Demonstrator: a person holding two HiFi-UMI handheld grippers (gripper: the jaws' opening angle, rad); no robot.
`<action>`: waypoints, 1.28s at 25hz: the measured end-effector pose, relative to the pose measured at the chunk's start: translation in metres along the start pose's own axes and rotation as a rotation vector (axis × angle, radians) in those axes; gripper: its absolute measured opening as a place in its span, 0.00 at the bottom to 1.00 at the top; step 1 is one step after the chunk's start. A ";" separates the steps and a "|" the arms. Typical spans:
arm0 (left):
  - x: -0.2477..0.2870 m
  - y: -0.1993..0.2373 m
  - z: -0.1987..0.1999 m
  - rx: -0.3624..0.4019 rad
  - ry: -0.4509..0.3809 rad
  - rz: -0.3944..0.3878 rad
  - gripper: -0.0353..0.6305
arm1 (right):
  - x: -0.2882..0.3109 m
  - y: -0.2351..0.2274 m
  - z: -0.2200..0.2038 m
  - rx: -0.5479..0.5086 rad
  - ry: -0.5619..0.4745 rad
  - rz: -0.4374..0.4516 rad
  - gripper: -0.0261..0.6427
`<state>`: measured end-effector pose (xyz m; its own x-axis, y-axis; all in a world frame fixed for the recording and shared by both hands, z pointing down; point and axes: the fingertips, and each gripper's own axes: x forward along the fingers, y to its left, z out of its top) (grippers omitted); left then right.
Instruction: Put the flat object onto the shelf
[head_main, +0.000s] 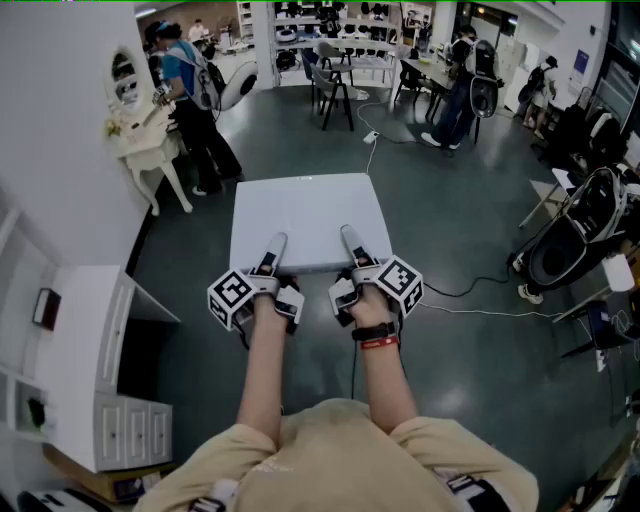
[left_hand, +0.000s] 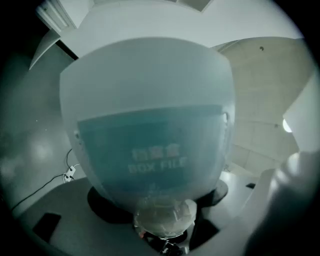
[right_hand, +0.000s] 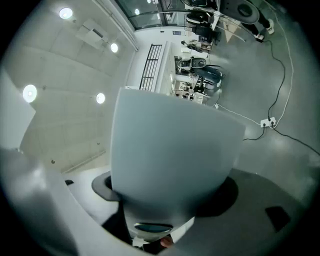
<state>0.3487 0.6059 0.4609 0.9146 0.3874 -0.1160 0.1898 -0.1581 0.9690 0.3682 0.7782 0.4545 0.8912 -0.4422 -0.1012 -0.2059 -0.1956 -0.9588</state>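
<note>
A flat, pale grey box file (head_main: 305, 215) hangs level above the dark floor in front of me, held by its near edge. My left gripper (head_main: 271, 258) is shut on the edge's left part, my right gripper (head_main: 352, 250) on its right part. One jaw of each lies on top of the file. The left gripper view is filled by the file (left_hand: 150, 125), with the print "BOX FILE" on a tinted panel. Its plain face (right_hand: 170, 150) fills the right gripper view, wedged between the jaws. The white shelf unit (head_main: 90, 340) stands to my left.
A small dark item (head_main: 45, 307) sits in the shelf unit, and a cardboard box (head_main: 95, 482) lies at its foot. A white dressing table (head_main: 150, 140) and a person (head_main: 195, 100) are at the back left. Cables (head_main: 480, 300) and black equipment (head_main: 570, 240) lie to the right.
</note>
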 end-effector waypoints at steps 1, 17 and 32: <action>0.000 -0.001 -0.001 -0.008 -0.003 -0.005 0.57 | -0.001 0.000 0.000 0.001 0.002 0.000 0.61; -0.017 0.005 -0.019 -0.006 -0.052 0.024 0.57 | -0.012 -0.011 -0.002 0.013 0.077 0.025 0.61; -0.105 0.024 0.040 -0.019 -0.295 0.076 0.57 | 0.022 0.002 -0.105 0.007 0.336 0.078 0.63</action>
<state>0.2718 0.5248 0.4871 0.9907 0.0942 -0.0985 0.1126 -0.1584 0.9809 0.3446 0.6763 0.4779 0.6897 -0.7194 -0.0822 -0.2643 -0.1445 -0.9535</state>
